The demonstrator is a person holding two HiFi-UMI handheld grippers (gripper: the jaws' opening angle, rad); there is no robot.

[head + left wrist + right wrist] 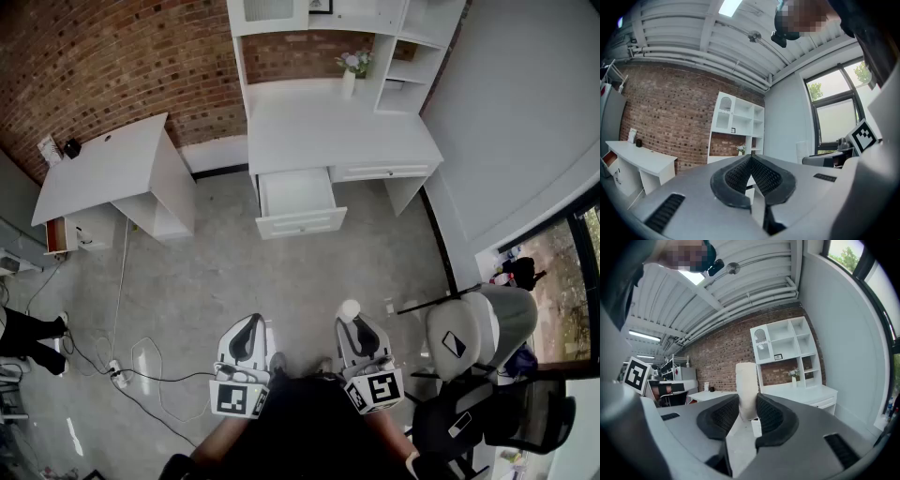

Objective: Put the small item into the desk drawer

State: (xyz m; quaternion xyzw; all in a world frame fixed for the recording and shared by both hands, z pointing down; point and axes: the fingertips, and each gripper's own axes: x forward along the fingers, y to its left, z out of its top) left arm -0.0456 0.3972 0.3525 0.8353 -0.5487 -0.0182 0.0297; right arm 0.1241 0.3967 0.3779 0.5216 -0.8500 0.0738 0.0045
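Clamps the small white item [746, 390] upright in the right hand-held gripper [747, 414]; carries nothing in the left hand-held gripper [751, 165], jaws pinched together. Stands well apart from the open drawer [295, 194]. Still to do, apparently: approach, place inside, release.

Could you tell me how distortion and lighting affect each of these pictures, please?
Head view: strong fisheye, the desk edges bow, lighting even. Left gripper view: window washed out, brick wall curved. Right gripper view: ceiling lamp glares, shelf unit leans.
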